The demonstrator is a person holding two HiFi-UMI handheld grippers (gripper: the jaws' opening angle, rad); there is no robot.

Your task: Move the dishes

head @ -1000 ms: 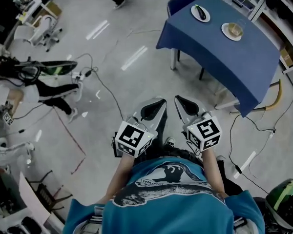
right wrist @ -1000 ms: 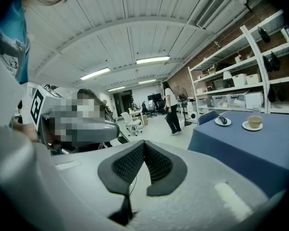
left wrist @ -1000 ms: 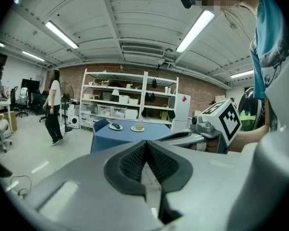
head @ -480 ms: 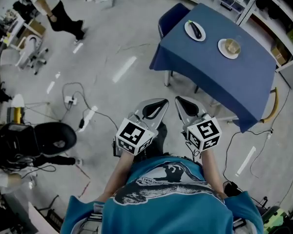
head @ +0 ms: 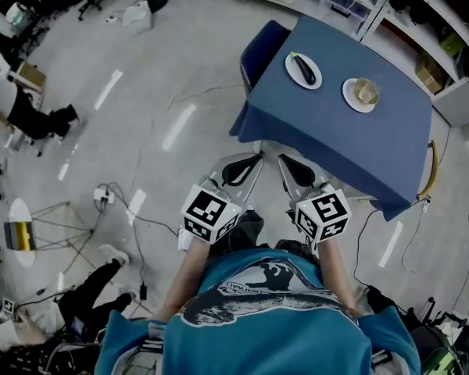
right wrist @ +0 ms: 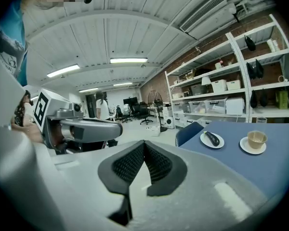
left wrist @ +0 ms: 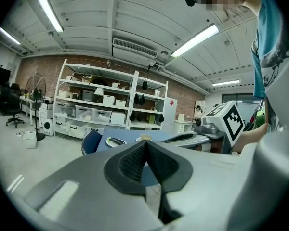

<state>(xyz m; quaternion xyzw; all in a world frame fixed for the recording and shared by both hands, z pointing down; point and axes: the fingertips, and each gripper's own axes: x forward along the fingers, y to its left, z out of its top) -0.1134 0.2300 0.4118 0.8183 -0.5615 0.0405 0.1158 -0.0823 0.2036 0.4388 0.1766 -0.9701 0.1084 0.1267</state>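
A blue-clothed table [head: 352,135] stands ahead to the right. On it are a white plate with an eggplant [head: 303,70] and a white plate with a tan cup [head: 362,94]. Both plates show in the right gripper view too, the eggplant plate [right wrist: 212,139] left of the cup plate [right wrist: 253,144]. My left gripper [head: 245,166] and right gripper [head: 290,168] are held side by side at chest height, well short of the table, both shut with nothing between the jaws. The left gripper view shows the eggplant plate [left wrist: 114,141] far off.
A dark blue chair [head: 259,47] is tucked at the table's far-left corner. Cables [head: 141,217] trail over the grey floor. Shelving with boxes [head: 442,45] lines the wall beyond the table. A person sits on the floor at lower left [head: 70,315].
The view has swung and moved forward: the table and plates now lie nearer and more central. People on the left have shifted in view. Both grippers stay shut, side by side.
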